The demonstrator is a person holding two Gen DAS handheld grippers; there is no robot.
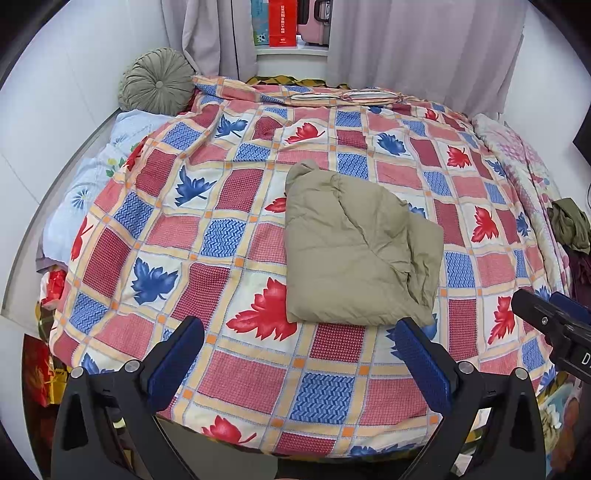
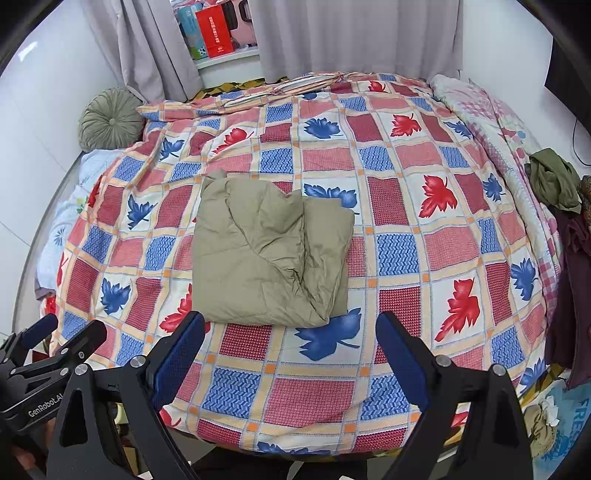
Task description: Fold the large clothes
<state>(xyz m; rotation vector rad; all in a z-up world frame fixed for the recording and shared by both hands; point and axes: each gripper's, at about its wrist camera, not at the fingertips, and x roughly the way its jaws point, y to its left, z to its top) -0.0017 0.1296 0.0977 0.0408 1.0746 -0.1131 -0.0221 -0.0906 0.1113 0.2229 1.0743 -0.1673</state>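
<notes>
While both tools hang back over the near edge of the bed, neither touches anything: at the bottom of the left wrist view the left gripper (image 1: 295, 365) has its blue-padded fingers spread wide with only bedspread between them, and the right gripper (image 2: 291, 363) is spread and empty in the same way at the bottom of its own view. Each also shows at the margin of the other's view, lower right and lower left, cut off by the frame.

Just beyond the fingertips, mid-frame, lies the khaki quilted padded garment (image 1: 358, 251), already gathered into a compact, roughly square bundle on the checked red, blue and cream leaf-print bedspread (image 1: 229, 373). Judging from that, the folding looks close to finished, and the open, withdrawn grippers suggest a pause to check the result or to choose a last edge. A creased flap along the bundle's right side sits less flat than the rest; what lies tucked beneath it cannot be seen, nor can sleeves or collar be told apart.

Farther off, at the right edge, a crumpled olive-green cloth (image 2: 554, 177) hangs with darker clothes, partly cut off. At the upper left a round pleated grey-green cushion (image 1: 157, 81) rests against the wall, and pale curtains (image 1: 424, 40) partly hide a shelf with a red box (image 1: 282, 22) behind.
</notes>
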